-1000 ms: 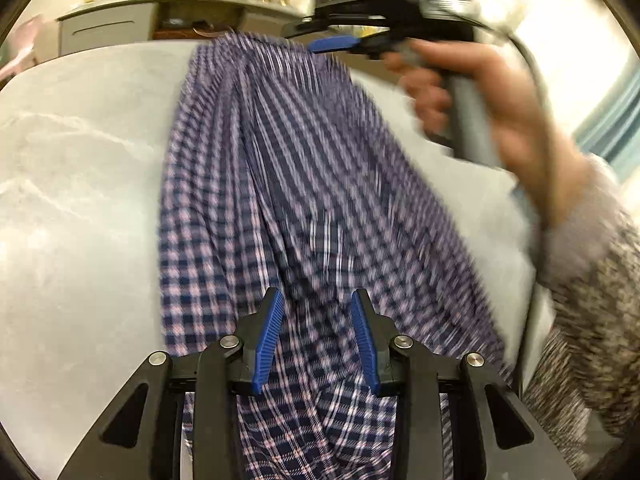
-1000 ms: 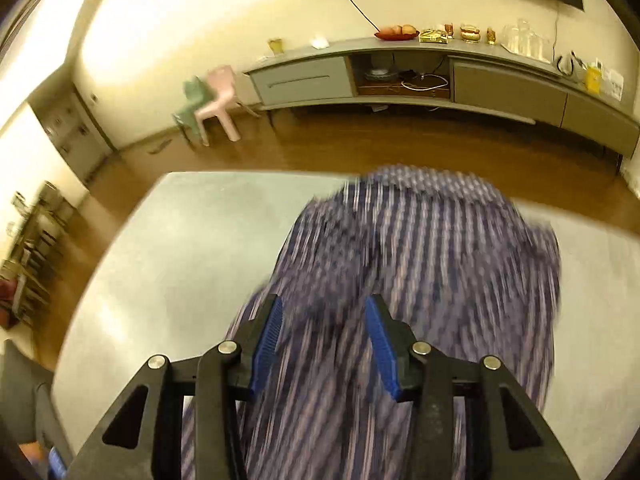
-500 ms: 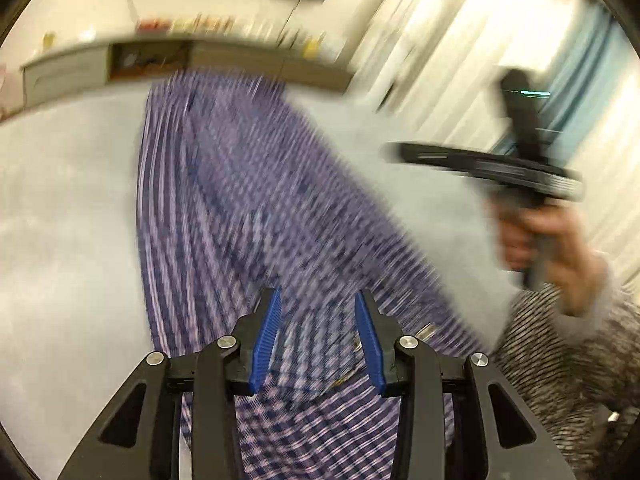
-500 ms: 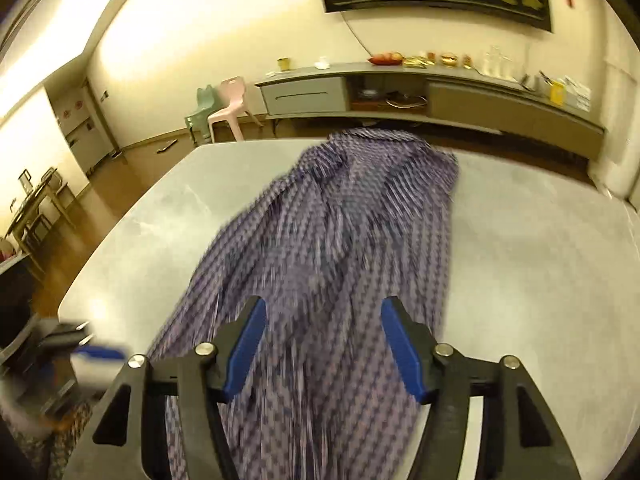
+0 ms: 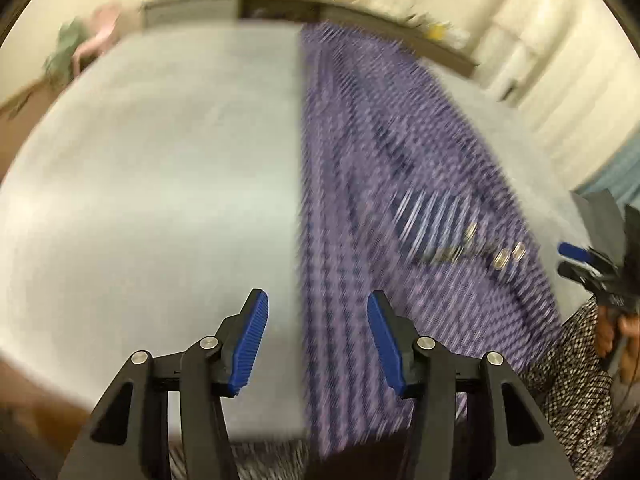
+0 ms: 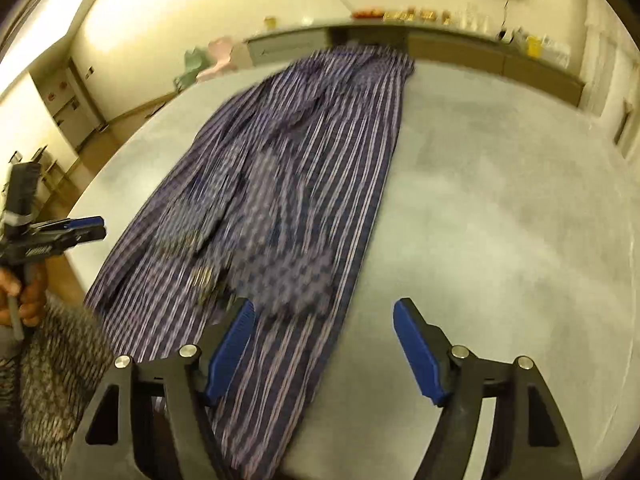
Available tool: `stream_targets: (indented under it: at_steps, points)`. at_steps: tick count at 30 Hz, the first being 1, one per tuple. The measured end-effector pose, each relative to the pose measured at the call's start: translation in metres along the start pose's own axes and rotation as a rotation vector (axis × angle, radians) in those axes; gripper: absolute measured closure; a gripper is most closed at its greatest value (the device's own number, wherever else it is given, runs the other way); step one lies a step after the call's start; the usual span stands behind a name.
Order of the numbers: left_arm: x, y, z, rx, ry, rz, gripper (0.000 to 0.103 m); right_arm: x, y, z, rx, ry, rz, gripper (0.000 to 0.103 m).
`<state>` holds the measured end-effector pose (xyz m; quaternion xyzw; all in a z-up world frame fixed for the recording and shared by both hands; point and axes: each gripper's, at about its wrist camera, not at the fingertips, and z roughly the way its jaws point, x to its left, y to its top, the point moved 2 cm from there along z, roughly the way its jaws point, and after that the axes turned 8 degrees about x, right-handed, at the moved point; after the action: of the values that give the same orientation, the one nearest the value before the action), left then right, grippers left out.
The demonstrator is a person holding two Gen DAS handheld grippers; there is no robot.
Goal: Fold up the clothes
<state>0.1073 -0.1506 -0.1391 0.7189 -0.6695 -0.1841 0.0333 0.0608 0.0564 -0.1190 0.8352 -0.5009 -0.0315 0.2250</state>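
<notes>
A purple-and-blue checked garment (image 5: 392,184) lies stretched lengthwise on the grey table (image 5: 160,184), from the near edge to the far edge; it also shows in the right wrist view (image 6: 288,184). My left gripper (image 5: 318,336) is open and empty above the garment's near left edge. My right gripper (image 6: 324,352) is open and empty above the garment's near right edge. Each gripper shows in the other's view, the right one (image 5: 580,260) at the right, the left one (image 6: 76,228) at the left. Both views are motion-blurred.
A long low sideboard (image 6: 460,52) with small items stands against the far wall. Small pink and green chairs (image 6: 208,60) stand beyond the table's far left. Bare table surface (image 6: 500,200) lies right of the garment. The person's patterned sleeve (image 5: 568,368) is at the near edge.
Both grippers have pulled back to the near end of the table, swung apart and opened wider. The garment now lies flat and stretched out.
</notes>
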Motion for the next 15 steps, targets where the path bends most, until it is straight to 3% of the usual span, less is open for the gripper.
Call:
stream_targets:
  at_steps: [2,4,5,6,8,10,13,15]
  points:
    - [-0.019,-0.032,-0.003,0.039,0.03,0.077,0.051,0.013,-0.023,0.007,0.075,0.012,-0.049,0.029]
    - [-0.038,-0.045,-0.001,0.044,0.047,0.148,0.058,0.037,-0.037,0.008,0.126,-0.03,-0.151,0.048]
    - [-0.047,-0.051,0.0,0.043,0.054,0.182,0.074,0.05,-0.044,0.01,0.132,-0.069,-0.224,0.07]
    - [-0.054,-0.051,0.001,0.046,0.041,0.204,0.098,0.06,-0.045,0.01,0.14,-0.071,-0.263,0.094]
    - [-0.06,-0.035,-0.015,0.011,-0.045,0.216,0.101,0.066,-0.048,0.004,0.155,-0.047,-0.299,0.098]
    - [-0.059,-0.002,-0.032,-0.045,-0.128,0.191,0.101,0.058,-0.031,-0.014,0.119,0.051,-0.272,0.098]
    - [-0.044,0.07,-0.059,-0.148,-0.214,0.089,0.102,0.027,0.026,-0.054,0.01,0.151,-0.174,0.098]
    - [-0.03,0.121,-0.055,-0.188,-0.214,0.024,0.101,-0.004,0.076,-0.066,-0.054,0.193,-0.065,0.098]
